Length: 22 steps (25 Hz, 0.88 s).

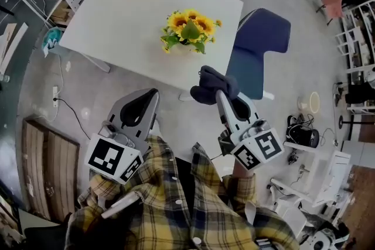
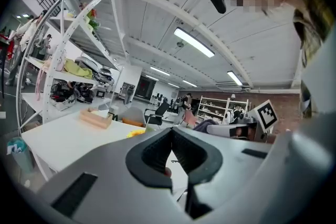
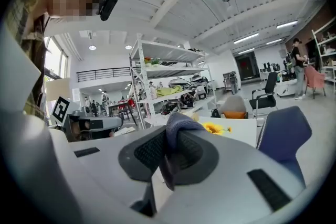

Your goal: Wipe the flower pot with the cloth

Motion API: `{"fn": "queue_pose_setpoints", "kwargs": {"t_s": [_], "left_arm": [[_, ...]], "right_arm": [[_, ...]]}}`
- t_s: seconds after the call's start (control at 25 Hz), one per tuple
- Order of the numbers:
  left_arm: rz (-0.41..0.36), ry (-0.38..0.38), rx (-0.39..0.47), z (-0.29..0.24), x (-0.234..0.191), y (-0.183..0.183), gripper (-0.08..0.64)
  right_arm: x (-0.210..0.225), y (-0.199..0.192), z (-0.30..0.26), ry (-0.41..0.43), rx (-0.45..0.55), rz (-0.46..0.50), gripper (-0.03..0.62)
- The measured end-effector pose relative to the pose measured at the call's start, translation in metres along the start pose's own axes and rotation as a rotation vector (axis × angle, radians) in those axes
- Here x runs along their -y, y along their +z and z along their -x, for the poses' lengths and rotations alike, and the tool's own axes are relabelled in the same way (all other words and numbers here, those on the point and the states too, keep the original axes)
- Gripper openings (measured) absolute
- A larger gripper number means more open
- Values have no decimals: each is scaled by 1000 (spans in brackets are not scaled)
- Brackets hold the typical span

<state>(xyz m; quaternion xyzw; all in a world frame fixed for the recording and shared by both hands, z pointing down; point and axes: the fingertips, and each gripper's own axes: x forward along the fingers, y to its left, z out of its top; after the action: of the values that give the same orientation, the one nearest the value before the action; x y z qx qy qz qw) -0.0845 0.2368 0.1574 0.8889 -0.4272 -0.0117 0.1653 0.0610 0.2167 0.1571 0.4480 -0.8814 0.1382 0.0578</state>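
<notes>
The ribbed, dark-padded jaws of the left gripper [image 2: 171,139] are seen pressed together with nothing between them, while those of the right gripper [image 3: 170,152] are clamped on a soft, dark blue-grey cloth [image 1: 212,86], which is bunched in rumpled folds above the tips. The potted sunflowers [image 1: 188,29] are set near the front edge of a smooth white table [image 1: 117,26], the pot itself being hidden by yellow blooms and green leaves. The cloth is held apart from them, beside a blue upholstered chair [image 1: 258,50].
</notes>
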Motion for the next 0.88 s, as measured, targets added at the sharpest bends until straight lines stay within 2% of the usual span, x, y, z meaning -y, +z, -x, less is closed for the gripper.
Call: {"fn": "queue_pose_setpoints", "kwargs": {"t_s": [0.4, 0.88], "left_arm": [[41, -23, -66, -32, -37, -17, 9], [-20, -48, -52, -125, -70, 26, 9]], "right_arm": [[35, -17, -34, -68, -69, -53, 17], [107, 7, -73, -105, -67, -75, 17]]}}
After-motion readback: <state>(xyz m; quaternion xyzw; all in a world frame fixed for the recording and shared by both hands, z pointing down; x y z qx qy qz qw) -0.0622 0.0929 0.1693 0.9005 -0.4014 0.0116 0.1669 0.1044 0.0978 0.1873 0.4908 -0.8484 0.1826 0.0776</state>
